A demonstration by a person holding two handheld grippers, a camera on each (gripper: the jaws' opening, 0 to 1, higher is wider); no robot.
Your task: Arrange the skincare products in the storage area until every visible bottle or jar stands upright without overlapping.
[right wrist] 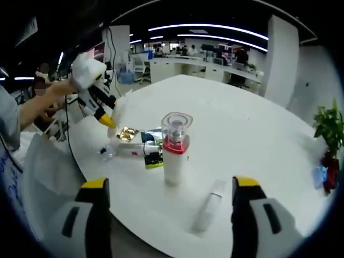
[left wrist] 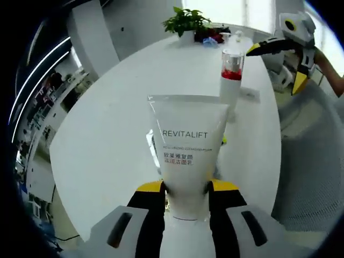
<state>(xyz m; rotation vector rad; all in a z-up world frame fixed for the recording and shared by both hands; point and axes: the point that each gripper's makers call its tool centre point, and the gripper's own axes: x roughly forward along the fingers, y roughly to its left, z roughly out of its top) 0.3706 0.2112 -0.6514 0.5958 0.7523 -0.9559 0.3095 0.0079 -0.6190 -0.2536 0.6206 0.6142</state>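
My left gripper (left wrist: 185, 189) is shut on a white REVITALIFT tube (left wrist: 185, 148), held cap down with its flat end up, above the white table (left wrist: 102, 145). Beyond it stands an upright white pump bottle (left wrist: 231, 80) with a red band and clear cap. In the right gripper view that bottle (right wrist: 173, 148) stands mid-table, ahead of my open right gripper (right wrist: 171, 185). A slim white stick (right wrist: 209, 212) lies flat near the right jaw. A gold-lidded jar (right wrist: 127, 134), a lying white bottle (right wrist: 134, 148) and a yellow-green item (right wrist: 153, 161) cluster left of the bottle. The left gripper (right wrist: 107, 119) hovers over them.
A potted plant (left wrist: 185, 21) stands at the table's far end, also seen as a plant (right wrist: 328, 126) at the right. The right gripper (left wrist: 293, 48) hangs beyond the table edge. A person's arm (right wrist: 40, 105) reaches in from the left. Office desks lie behind.
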